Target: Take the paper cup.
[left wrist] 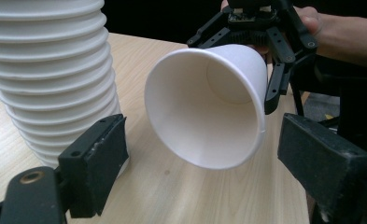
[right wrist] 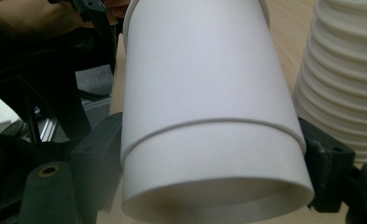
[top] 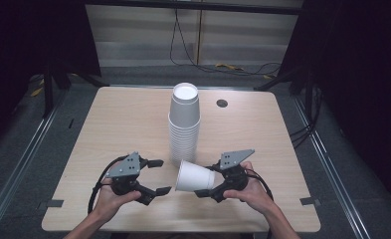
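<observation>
A tall stack of white paper cups (top: 184,122) stands upright in the middle of the wooden table (top: 128,124). My right gripper (top: 206,180) is shut on a single white paper cup (top: 195,176), which it holds on its side just above the table with its mouth to the left. In the right gripper view the cup (right wrist: 204,93) sits between the jaws (right wrist: 214,177), base toward the camera, with the stack (right wrist: 344,79) beside it. My left gripper (top: 161,176) stands open facing the cup's mouth (left wrist: 204,102), its jaws (left wrist: 204,172) wide apart with nothing between them. The stack (left wrist: 50,79) rises at the left of that view.
A round cable hole (top: 222,103) lies in the table behind the stack. Tape marks (top: 53,203) sit near the front corners. Cables run over the floor beyond the far edge (top: 223,67). Dark curtains flank both sides.
</observation>
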`<move>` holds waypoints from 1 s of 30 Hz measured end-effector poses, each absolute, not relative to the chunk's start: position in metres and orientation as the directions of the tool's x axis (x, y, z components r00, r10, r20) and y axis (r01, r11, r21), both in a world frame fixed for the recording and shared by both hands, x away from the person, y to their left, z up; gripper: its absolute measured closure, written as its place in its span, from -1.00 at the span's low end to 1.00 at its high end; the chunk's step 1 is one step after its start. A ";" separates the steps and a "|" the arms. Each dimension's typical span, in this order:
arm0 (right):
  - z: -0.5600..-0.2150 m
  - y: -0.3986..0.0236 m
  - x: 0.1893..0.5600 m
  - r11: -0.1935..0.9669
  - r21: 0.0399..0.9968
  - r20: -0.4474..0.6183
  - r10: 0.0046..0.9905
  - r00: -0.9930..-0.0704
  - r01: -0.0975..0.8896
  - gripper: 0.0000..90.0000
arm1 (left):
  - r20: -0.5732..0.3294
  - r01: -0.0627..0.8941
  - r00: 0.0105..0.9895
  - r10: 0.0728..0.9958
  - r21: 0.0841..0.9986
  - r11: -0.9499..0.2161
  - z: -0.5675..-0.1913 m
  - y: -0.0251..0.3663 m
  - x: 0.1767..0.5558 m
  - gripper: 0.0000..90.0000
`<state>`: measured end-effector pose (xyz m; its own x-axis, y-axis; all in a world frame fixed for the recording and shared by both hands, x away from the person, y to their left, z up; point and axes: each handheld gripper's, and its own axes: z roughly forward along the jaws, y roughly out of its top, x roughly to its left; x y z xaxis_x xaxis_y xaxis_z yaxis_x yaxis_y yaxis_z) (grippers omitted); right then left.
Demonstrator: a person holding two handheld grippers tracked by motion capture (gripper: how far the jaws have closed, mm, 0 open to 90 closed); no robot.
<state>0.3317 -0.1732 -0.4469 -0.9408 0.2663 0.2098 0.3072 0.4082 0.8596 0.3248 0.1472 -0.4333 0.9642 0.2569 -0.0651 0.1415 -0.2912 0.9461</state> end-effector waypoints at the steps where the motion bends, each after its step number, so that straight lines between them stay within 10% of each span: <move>1: -0.448 -0.174 0.332 0.402 0.861 0.211 0.273 -0.939 0.311 -0.52 | -0.064 0.139 0.965 0.255 0.947 -0.289 -0.433 0.147 0.325 -0.65; 30: -0.460 -0.168 0.327 0.219 0.938 0.213 0.249 -0.945 0.269 -0.52 | -0.139 0.198 0.957 0.256 0.954 -0.224 -0.435 0.135 0.332 -0.67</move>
<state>0.3273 -0.1677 -0.4600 -0.9449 0.2486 0.2130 0.2690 0.2188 0.9380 0.3320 0.1352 -0.4349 0.9567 0.2558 -0.1387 0.1982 -0.2235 0.9543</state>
